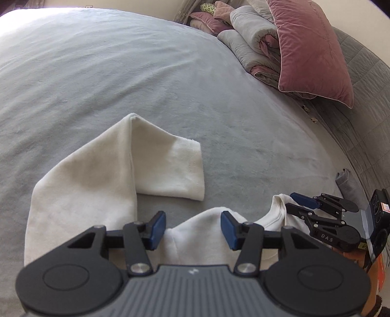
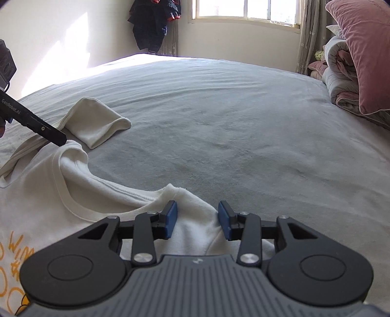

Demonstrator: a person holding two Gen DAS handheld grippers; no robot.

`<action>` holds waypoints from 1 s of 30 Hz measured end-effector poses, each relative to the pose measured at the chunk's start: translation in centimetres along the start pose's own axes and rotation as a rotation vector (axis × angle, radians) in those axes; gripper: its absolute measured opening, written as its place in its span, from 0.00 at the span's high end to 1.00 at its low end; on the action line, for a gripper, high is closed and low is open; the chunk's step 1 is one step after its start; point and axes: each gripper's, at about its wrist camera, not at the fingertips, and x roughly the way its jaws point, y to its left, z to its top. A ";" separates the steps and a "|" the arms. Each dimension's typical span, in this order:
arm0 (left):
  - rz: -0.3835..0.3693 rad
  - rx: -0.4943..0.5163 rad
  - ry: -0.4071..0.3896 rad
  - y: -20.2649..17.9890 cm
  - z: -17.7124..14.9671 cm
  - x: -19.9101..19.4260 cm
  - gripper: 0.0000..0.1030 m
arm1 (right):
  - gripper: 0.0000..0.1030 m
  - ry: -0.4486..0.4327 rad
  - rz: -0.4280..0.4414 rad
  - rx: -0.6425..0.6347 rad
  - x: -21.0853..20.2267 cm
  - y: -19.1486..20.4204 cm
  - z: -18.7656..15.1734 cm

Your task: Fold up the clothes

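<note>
A white long-sleeved shirt point(image 2: 48, 195) with an orange print lies on the grey bed cover point(image 2: 231, 122). Its left sleeve point(image 1: 97, 175) is folded back on itself in the left wrist view. My left gripper point(image 1: 193, 230) is open, its pads either side of a raised fold at the left shoulder. My right gripper point(image 2: 197, 219) is open over the right shoulder beside the neckline point(image 2: 102, 187). The right gripper also shows in the left wrist view point(image 1: 295, 201), open at the collar. The left gripper's finger point(image 2: 46, 131) shows at the far shoulder in the right wrist view.
Pink pillows point(image 1: 312, 48) and folded grey quilts point(image 1: 253, 41) are piled at the head of the bed. A window point(image 2: 246, 9) and dark hanging clothes point(image 2: 153, 22) are on the far wall. A grey quilted bed edge point(image 1: 360, 117) runs along the right.
</note>
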 end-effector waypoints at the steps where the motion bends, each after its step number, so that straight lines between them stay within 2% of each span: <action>1: 0.002 -0.004 0.009 -0.1 -0.1 0.3 0.58 | 0.82 -0.002 0.016 0.015 0.0 -0.2 0.0; 3: 0.005 -0.001 -0.003 -0.4 -0.5 0.4 0.69 | 0.87 -0.003 0.050 0.057 -0.1 -0.8 0.0; 4: 0.003 -0.005 -0.016 -0.6 -0.7 0.4 0.84 | 0.91 -0.005 0.055 0.072 -0.2 -1.0 0.0; 5: 0.002 -0.008 -0.029 -0.8 -0.9 0.3 0.92 | 0.92 -0.008 0.059 0.087 -0.2 -1.2 0.0; 6: 0.001 -0.012 -0.041 -0.9 -1.2 0.3 0.92 | 0.94 -0.013 0.057 0.093 -0.3 -1.2 0.0; 8: 0.038 0.008 -0.120 -1.7 -2.1 -0.1 0.94 | 0.95 -0.030 0.037 0.078 -0.6 -0.8 0.2; 13: 0.129 0.023 -0.375 -2.7 -5.4 -1.2 0.94 | 0.97 -0.097 -0.035 0.016 -2.1 0.9 0.8; 16: 0.199 0.052 -0.410 -2.9 -6.2 -0.1 0.94 | 0.97 -0.125 -0.084 -0.008 -2.4 1.5 0.9; 18: 0.260 0.089 -0.371 -3.2 -6.1 1.6 0.94 | 0.97 -0.123 -0.115 -0.028 -1.9 2.0 0.7; 21: 0.309 0.130 -0.343 -3.6 -5.6 2.5 0.92 | 0.97 -0.056 -0.141 -0.058 -0.1 2.2 0.0; 24: 0.329 0.138 -0.330 -3.9 -5.2 2.3 0.89 | 0.95 -0.027 -0.140 -0.059 0.5 2.0 -0.3; 26: 0.343 0.129 -0.357 -4.7 -5.6 1.3 0.86 | 0.95 -0.029 -0.131 -0.043 0.4 1.7 -0.3; 30: 0.320 0.126 -0.381 -6.8 -5.9 -0.3 0.90 | 0.90 -0.043 -0.088 0.037 -0.4 0.7 0.1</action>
